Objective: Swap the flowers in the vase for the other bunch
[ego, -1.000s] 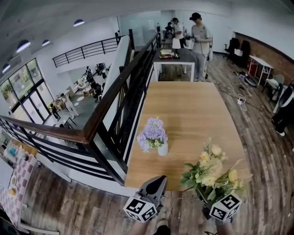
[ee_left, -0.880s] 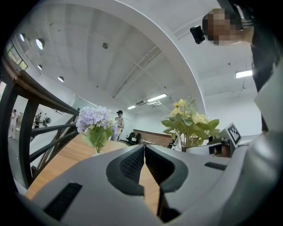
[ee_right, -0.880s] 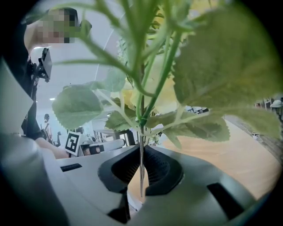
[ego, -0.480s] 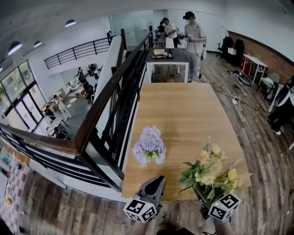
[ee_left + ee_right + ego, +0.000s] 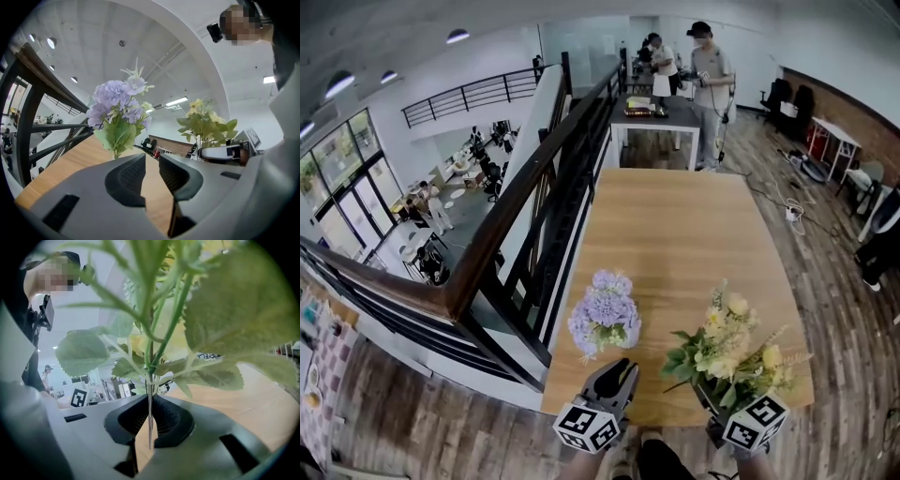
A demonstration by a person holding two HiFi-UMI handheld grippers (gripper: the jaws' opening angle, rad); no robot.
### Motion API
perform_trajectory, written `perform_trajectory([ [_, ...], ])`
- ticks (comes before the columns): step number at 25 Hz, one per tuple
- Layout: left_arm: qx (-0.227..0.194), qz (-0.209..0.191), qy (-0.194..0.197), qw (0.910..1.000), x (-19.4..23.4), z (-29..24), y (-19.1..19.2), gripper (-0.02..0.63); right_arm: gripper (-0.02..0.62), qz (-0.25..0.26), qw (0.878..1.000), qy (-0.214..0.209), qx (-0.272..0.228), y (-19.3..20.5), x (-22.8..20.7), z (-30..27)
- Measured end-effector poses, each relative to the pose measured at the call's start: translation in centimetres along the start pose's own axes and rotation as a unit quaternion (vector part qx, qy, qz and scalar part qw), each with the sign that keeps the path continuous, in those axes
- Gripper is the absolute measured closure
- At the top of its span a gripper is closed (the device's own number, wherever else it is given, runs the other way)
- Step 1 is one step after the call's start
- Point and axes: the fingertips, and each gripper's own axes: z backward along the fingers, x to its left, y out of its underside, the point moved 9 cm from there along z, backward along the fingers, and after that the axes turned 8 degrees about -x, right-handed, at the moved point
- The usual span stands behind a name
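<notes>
"What sat on the table [image 5: 675, 216]?"

"The purple bunch [image 5: 603, 314], near its front-left edge, all but hiding the vase [image 5: 630, 336] beneath."

"And the claws?"

"The right gripper [image 5: 150, 423] pinched the yellow bunch [image 5: 727, 356] by its stem, its tips lost behind that bunch from above. The left gripper [image 5: 152, 171] had just been opening: a narrow gap, empty, short of the purple bunch. A railing [image 5: 516, 216] ran along the table's left."

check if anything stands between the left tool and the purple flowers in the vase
Nothing visible does. The left tool, its jaws just opened with nothing between them, points toward the purple flowers across bare table. The yellow bunch sits off to its right, clear of that path.
</notes>
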Motion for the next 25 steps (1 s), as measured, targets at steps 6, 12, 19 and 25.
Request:
perform_trajectory([
  [6, -0.01, 0.002, -0.046, 0.9989, 1.5, -2.5, 1.1, 0.46, 0.549, 0.006, 1.0, -0.022, 0.009, -0.3, -3.3, -1.6],
  [12, -0.016, -0.003, -0.073, 0.9972, 3.2, -3.6, 1.9, 0.405, 0.548, 0.006, 0.999, -0.039, 0.016, 0.3, -5.0, -3.3],
  [19, -0.028, -0.011, -0.085, 0.996, 5.1, -5.2, 1.7, 0.376, 0.548, 0.005, 0.998, -0.052, 0.023, 0.7, -6.1, -4.8],
  [25, -0.028, -0.017, -0.083, 0.996, 6.5, -6.3, 2.1, 0.365, 0.548, 0.007, 0.998, -0.056, 0.028, 1.4, -6.9, -5.8],
])
